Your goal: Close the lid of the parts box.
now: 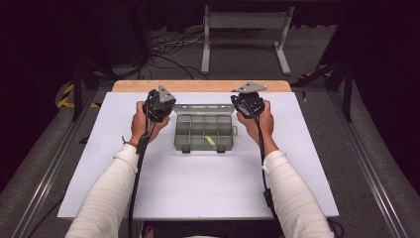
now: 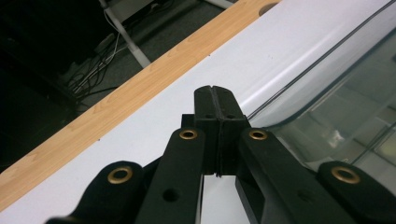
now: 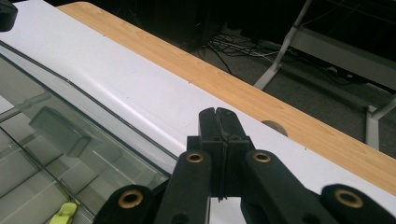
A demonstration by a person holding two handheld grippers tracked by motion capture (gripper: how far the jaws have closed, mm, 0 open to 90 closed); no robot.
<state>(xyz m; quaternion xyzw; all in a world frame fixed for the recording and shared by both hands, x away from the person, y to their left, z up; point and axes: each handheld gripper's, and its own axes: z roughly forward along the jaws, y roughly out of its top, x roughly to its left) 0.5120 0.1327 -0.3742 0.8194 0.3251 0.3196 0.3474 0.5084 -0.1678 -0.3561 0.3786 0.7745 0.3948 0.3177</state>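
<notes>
Now the clear compartment box (image 1: 204, 133) sits open near the middle of the white table (image 1: 198, 188), toward its far edge, with its lid (image 1: 203, 108) raised at the back. Flanking that lid, the left gripper (image 1: 159, 101) and right gripper (image 1: 250, 99) each have their jaws pressed together on nothing. A yellow-green piece (image 1: 210, 141) lies in a near compartment.

Open box (image 1: 204, 133) sits mid-table (image 1: 163, 183), lid (image 1: 203, 108) raised at rear. Left gripper (image 1: 159, 105) at box's rear-left corner, right gripper (image 1: 249, 102) at rear-right. Yellow piece (image 1: 210, 141) in front compartment.
</notes>
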